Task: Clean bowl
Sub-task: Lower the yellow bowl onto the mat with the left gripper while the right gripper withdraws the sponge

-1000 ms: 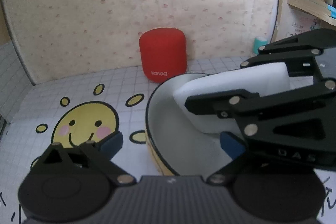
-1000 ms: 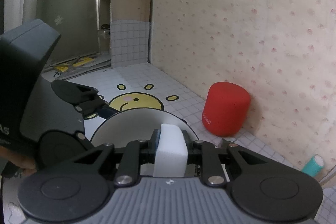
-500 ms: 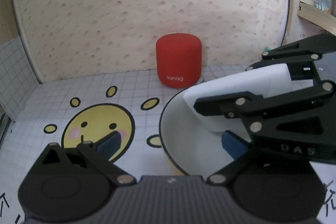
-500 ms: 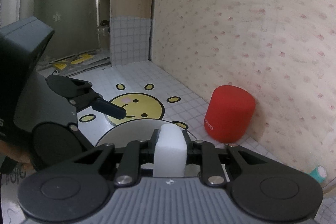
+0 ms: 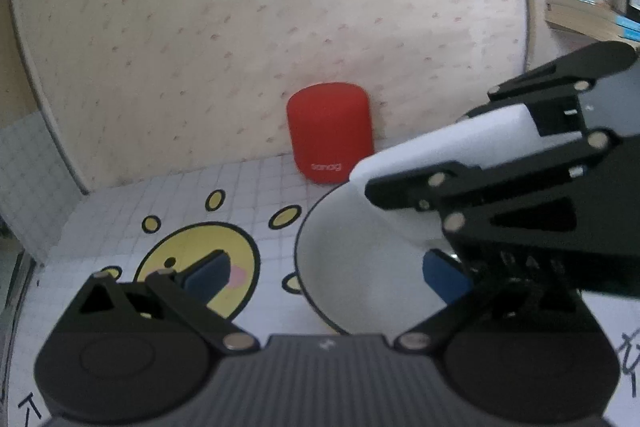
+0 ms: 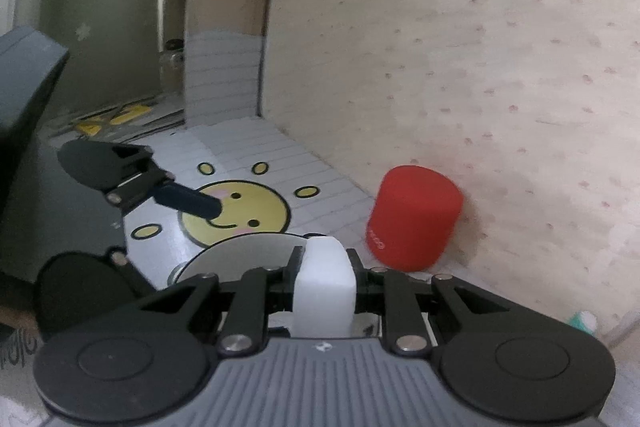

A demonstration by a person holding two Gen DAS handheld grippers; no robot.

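A: White foam is pinched between the fingers of the right gripper [image 6: 324,283]; the sponge [image 6: 323,287] is squeezed narrow at the pads, and the gripper is angled downward over the bowl [image 5: 352,267]. In the left wrist view the sponge's front end is seen at the bowl's far rim.

B: And the left gripper [image 5: 328,275]?

A: It is spread wide. One blue pad [image 5: 208,273] is seen over the sun drawing, outside the bowl, and the other is over the bowl's inside on the right, so the near rim is straddled. Contact with the rim cannot be told.

B: What is known of the surface and room?

A: A white gridded mat [image 5: 248,187] printed with a yellow smiling sun [image 6: 236,213] is laid under everything. A pale wall with small pink marks is set behind it, and a red cylinder [image 5: 330,131] is stood against that wall, just beyond the bowl. Shelves with books are seen at the far right.

B: And the bowl itself?

A: A white inside and a dark rim line are shown. The picture is blurred, so dirt cannot be judged.
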